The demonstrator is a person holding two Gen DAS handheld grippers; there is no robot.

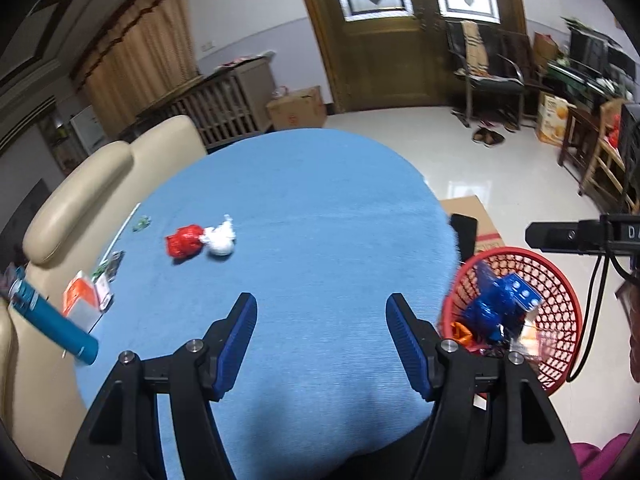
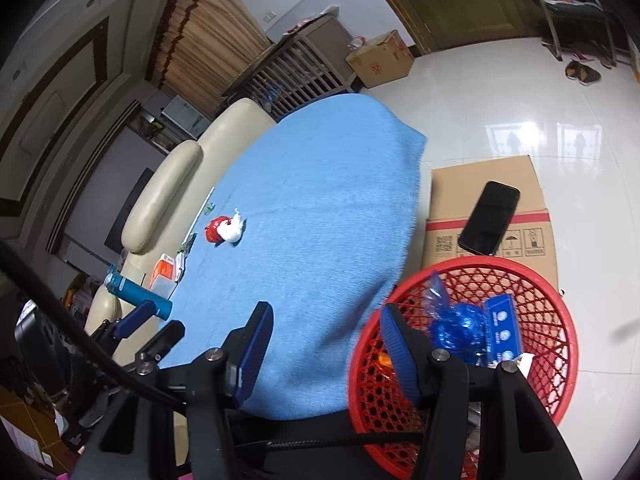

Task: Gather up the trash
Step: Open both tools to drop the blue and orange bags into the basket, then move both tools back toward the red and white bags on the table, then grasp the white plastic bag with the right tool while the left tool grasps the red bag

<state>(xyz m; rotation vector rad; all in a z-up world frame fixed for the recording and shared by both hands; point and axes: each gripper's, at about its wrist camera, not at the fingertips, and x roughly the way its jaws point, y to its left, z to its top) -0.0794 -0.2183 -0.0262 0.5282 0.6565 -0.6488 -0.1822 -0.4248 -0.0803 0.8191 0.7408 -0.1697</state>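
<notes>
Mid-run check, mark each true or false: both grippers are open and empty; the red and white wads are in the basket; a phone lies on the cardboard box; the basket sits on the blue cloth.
1. Left gripper and right gripper are open and empty. True.
2. The red wad and white wad are in the basket. False: they lie touching on the blue cloth.
3. A phone lies on the cardboard box. True.
4. The red basket sits on the cloth. False: it stands beside the table.
</notes>
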